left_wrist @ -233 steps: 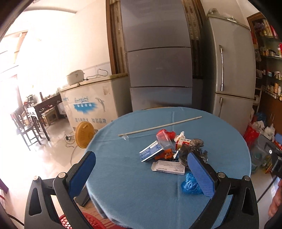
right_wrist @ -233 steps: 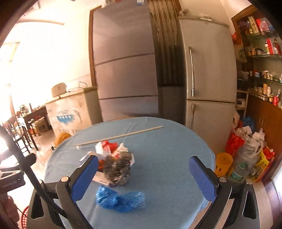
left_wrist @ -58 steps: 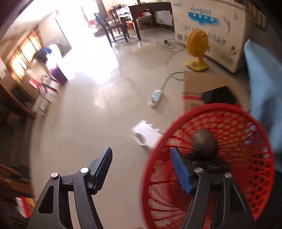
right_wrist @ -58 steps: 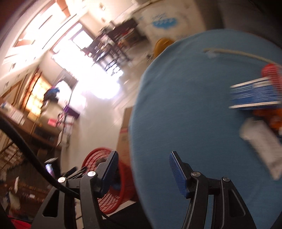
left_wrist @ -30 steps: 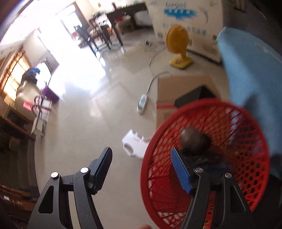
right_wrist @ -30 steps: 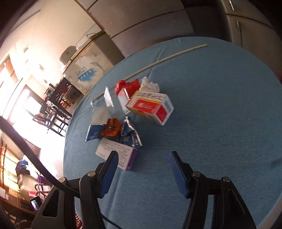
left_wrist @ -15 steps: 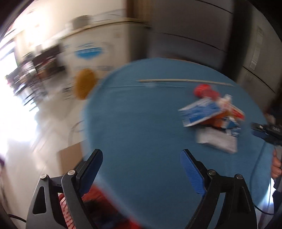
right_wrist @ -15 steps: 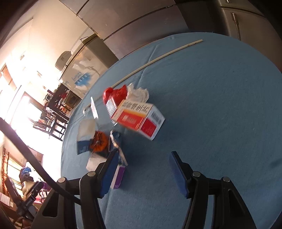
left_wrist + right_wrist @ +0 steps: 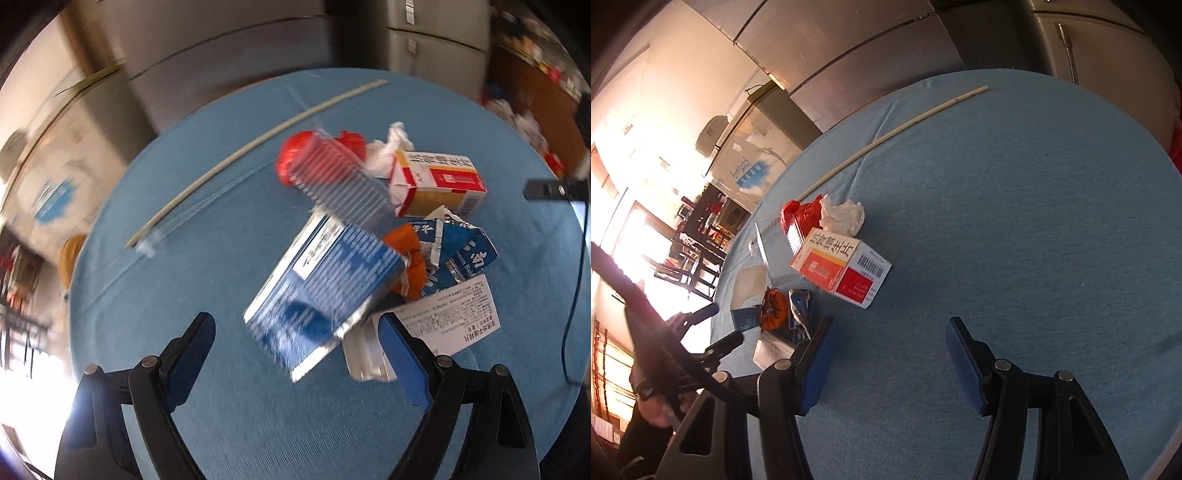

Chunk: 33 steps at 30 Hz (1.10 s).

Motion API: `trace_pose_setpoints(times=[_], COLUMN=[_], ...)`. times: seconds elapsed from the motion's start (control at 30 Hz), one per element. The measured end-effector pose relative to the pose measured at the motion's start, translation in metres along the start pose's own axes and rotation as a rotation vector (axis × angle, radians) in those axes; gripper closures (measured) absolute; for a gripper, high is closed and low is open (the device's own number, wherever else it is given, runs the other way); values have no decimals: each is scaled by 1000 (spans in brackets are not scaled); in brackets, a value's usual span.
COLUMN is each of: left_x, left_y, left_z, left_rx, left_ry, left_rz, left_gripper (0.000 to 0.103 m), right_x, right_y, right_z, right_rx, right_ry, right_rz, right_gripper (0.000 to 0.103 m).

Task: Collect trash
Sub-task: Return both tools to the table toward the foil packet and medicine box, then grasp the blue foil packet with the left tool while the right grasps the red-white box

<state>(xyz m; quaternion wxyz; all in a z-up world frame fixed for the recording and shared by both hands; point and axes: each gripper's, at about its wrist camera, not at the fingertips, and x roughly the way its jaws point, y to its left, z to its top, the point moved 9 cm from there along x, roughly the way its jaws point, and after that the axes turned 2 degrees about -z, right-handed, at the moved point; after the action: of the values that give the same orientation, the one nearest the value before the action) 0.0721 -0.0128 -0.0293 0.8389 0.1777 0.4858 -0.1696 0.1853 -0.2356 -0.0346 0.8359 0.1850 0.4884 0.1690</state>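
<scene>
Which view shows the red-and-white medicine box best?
The right wrist view: the red-and-white medicine box is sharp and whole, ahead of the right claw. The left wrist view shows it slightly blurred, far right.

Motion blur smears the print on the blue carton (image 9: 325, 291) and the ribbed clear tray (image 9: 340, 184) beyond reading in the left wrist view; the tray covers part of the red plastic bag (image 9: 295, 147). The orange wrapper (image 9: 406, 258) lies mostly buried under the carton and a torn blue packet (image 9: 458, 254). In the right wrist view, the right gripper's left finger (image 9: 816, 365) hides part of the white printed box (image 9: 768, 350), its text too small to read
</scene>
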Motion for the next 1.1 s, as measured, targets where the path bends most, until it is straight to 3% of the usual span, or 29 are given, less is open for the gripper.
trace_pose_setpoints(times=[0.17, 0.27, 0.4, 0.6, 0.73, 0.8, 0.93, 1.0, 1.1], left_x=[13, 19, 31, 45, 52, 58, 60, 58, 53], left_y=[0, -1, 7, 28, 38, 39, 38, 29, 37], left_z=[16, 18, 28, 34, 42, 46, 43, 36, 32], left_rx=[105, 139, 152, 113, 98, 100, 112, 85, 29], left_ry=[7, 35, 65, 88, 79, 81, 75, 78, 84], left_rz=[-81, -167, -257, -349, -385, -394, -348, -356, -331], left_gripper=[13, 13, 13, 13, 16, 26, 33, 36, 37], right_x=[5, 17, 41, 65, 78, 84, 90, 92, 88], right_y=[13, 26, 50, 66, 70, 71, 71, 69, 68], right_z=[20, 31, 34, 36, 41, 40, 38, 35, 33], right_rx=[-90, -177, -356, -538, -560, -558, -546, -526, -499], right_ry=[4, 32, 104, 118, 120, 129, 127, 136, 123], right_rz=[15, 35, 51, 7, 10, 1, -9, -3, 2], right_gripper=[39, 38, 33, 28, 24, 24, 25, 35, 42])
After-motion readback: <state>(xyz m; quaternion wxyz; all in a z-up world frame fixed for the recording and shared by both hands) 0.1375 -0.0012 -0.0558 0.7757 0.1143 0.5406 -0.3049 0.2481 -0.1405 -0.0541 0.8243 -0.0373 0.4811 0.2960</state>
